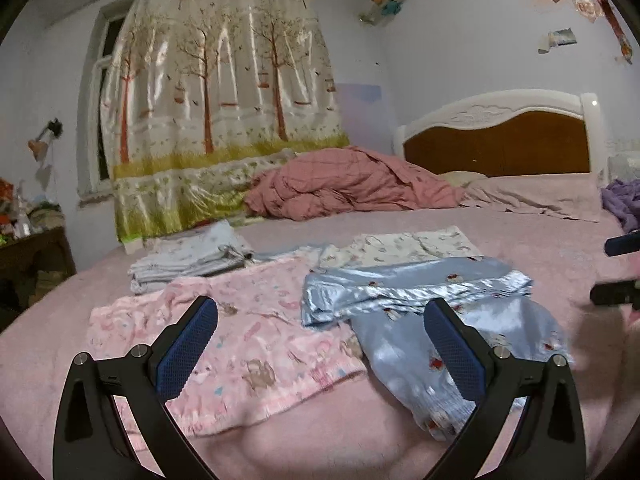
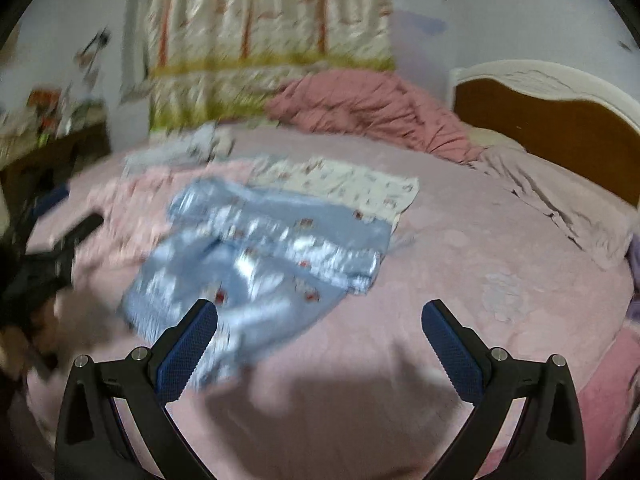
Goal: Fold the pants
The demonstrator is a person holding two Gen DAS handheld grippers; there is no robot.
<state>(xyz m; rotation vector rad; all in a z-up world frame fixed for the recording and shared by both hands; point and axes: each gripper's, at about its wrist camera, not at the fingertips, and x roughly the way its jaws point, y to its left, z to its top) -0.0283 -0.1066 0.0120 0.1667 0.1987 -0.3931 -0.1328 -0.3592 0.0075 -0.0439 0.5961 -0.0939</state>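
Shiny light-blue pants (image 1: 420, 320) (image 2: 256, 256) with small red figures lie partly folded on the pink bed, one leg doubled across the top. Pink printed pants (image 1: 240, 344) lie flat to their left, partly under them. My left gripper (image 1: 320, 312) is open above both garments, holding nothing. My right gripper (image 2: 320, 312) is open too, over the near edge of the blue pants and the bare bedspread, its view blurred by motion. The right gripper's fingers (image 1: 616, 268) show at the right edge of the left wrist view; the left gripper (image 2: 60, 240) shows at the left of the right wrist view.
A white printed cloth (image 1: 400, 248) lies behind the blue pants and a folded pale stack (image 1: 188, 256) at the far left. A crumpled pink quilt (image 1: 352, 184) and the headboard (image 1: 500, 140) are at the back. A dark side table (image 1: 32, 256) stands left; purple cloth (image 1: 624, 200) sits right.
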